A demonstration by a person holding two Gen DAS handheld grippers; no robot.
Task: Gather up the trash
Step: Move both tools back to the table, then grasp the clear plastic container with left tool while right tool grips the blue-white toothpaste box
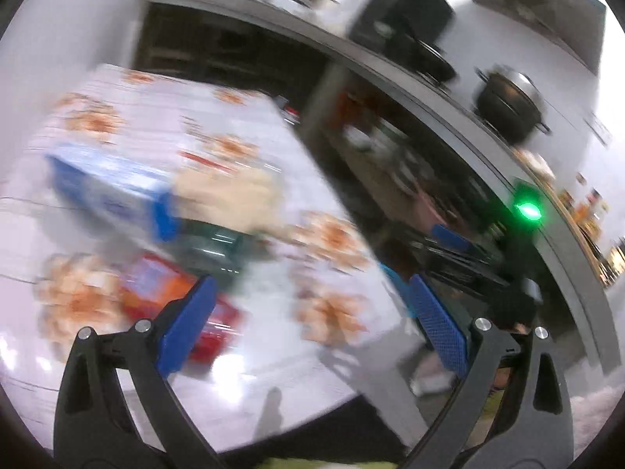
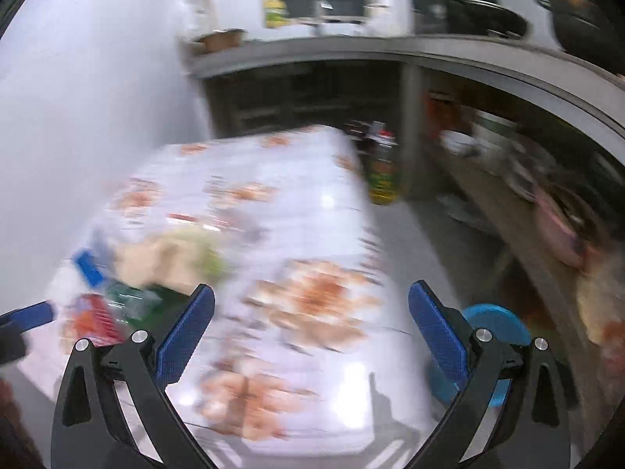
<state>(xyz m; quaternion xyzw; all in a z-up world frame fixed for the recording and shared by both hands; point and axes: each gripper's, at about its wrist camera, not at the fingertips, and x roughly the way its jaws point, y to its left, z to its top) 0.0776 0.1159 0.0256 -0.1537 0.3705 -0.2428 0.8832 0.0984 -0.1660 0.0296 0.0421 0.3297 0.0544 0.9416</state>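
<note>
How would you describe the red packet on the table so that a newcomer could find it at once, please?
Start at the table with the flower-patterned cloth and find the cluster of litter. The red packet lies at its near end, beside a dark green wrapper and below a blue and white box. It is the only red and orange item there.

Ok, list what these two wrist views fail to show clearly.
- Left wrist view: print on the blue box and red packet is lost to motion blur.
- Left wrist view: the left gripper's pad covers part of the red packet.
- Right wrist view: the pale bag is smeared; contents unreadable.
- Right wrist view: the blue round thing sits partly behind the right gripper's finger.
- Both views: shelf items are blurred.
</note>
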